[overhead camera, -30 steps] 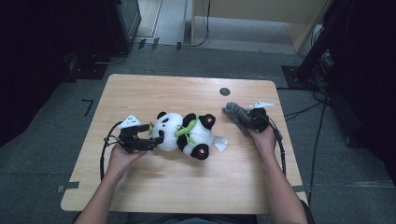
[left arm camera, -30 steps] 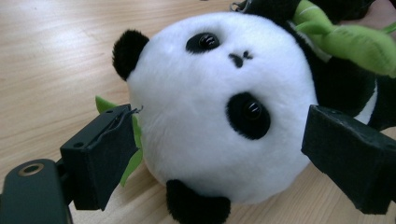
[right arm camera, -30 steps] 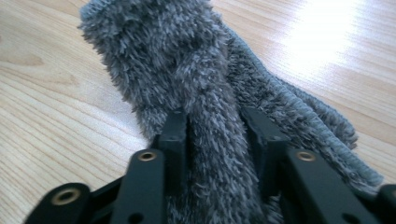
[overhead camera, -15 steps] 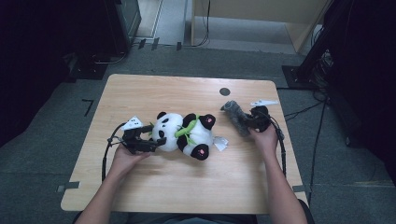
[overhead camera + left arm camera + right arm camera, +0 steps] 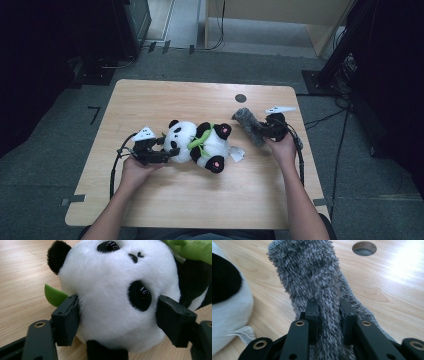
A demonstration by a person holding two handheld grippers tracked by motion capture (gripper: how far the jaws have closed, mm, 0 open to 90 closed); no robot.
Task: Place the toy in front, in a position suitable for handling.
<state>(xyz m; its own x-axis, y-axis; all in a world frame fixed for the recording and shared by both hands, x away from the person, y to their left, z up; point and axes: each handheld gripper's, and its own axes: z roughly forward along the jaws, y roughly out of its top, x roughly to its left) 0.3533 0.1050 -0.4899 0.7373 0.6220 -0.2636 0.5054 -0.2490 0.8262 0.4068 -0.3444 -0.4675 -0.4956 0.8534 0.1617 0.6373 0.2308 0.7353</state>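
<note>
So, working outward from the panda (image 5: 197, 145) lying on its back mid-table, head pointing at my left side.

My left gripper (image 5: 167, 155) is right at the panda's head. The jaws have just been closing with the head between them. In the left gripper view the left pad sits against the white fur by the cheek, but the right pad (image 5: 172, 320) looks like it's only just meeting the fur beside the eye patch, so I wouldn't call it a real squeeze yet. Worry here: the head is round and squashy, so if I pull before the pads sink in, it could pop out forward. There's also a green leaf (image 5: 53, 295) poking out just behind the left pad that I might pinch instead of the head.

Right of the panda, near its feet, my right gripper (image 5: 260, 131) is clamped nearly closed on a fuzzy grey sock (image 5: 317, 285), pinching just a narrow fold of it. The rest hangs loose toward the table hole (image 5: 364, 248). Risk: thin fluffy fold means it could slide out once I stretch it over a paw, and the loose end may drag on the table (image 5: 200, 200) or catch the panda's tag (image 5: 237, 154).
</note>
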